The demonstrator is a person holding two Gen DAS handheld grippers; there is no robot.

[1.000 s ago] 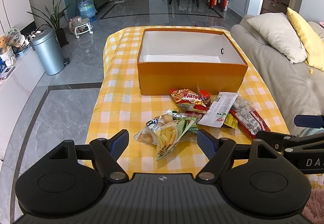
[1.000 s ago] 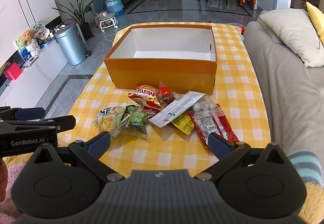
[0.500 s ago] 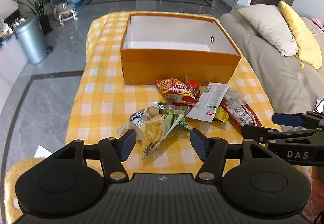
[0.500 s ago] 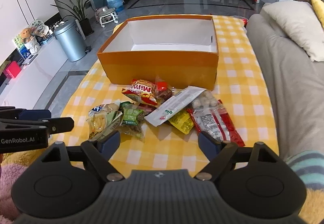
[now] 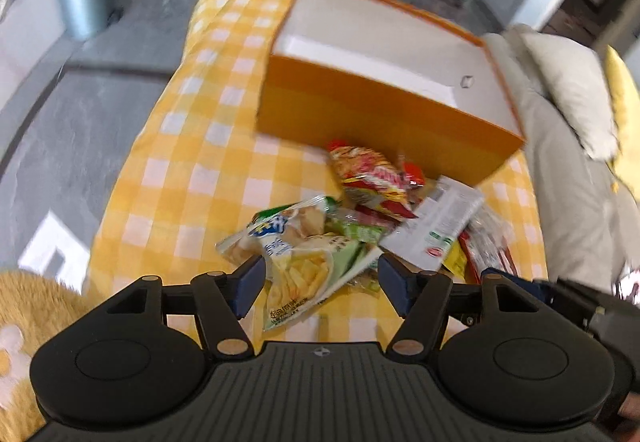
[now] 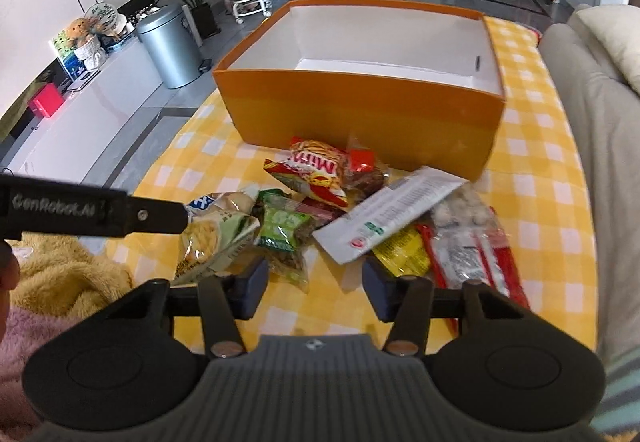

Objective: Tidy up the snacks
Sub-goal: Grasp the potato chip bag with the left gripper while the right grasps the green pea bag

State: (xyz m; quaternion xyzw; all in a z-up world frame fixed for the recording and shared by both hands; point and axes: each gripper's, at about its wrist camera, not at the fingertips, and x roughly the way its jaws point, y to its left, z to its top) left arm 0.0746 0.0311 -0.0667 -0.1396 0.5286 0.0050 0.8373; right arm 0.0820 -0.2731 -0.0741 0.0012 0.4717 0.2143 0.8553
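An open orange box (image 5: 380, 122) (image 6: 360, 122) with a white inside stands on the yellow checked tablecloth (image 5: 192, 178). In front of it lies a pile of snack packets. My left gripper (image 5: 322, 280) hangs low over a green chips packet (image 5: 304, 274) that lies between its jaws; they are opening and do not press on it. My right gripper (image 6: 316, 282) is low at the pile's near edge and its jaws are closing. Only cloth and the corner of a green sweets packet (image 6: 284, 226) lie between them. A white packet (image 6: 384, 214) lies just beyond.
A grey sofa (image 6: 600, 122) with a pale cushion (image 5: 568, 82) runs along the table's right side. A metal bin (image 6: 172, 46) stands on the floor at the left. A fluffy yellow blanket (image 6: 60, 274) lies at the near left corner. The left gripper's black arm (image 6: 120, 212) crosses the right wrist view.
Both grippers have come down and closer to the snack pile. The right jaws have narrowed a lot, the left a little. The left wrist view has rolled and tilted.
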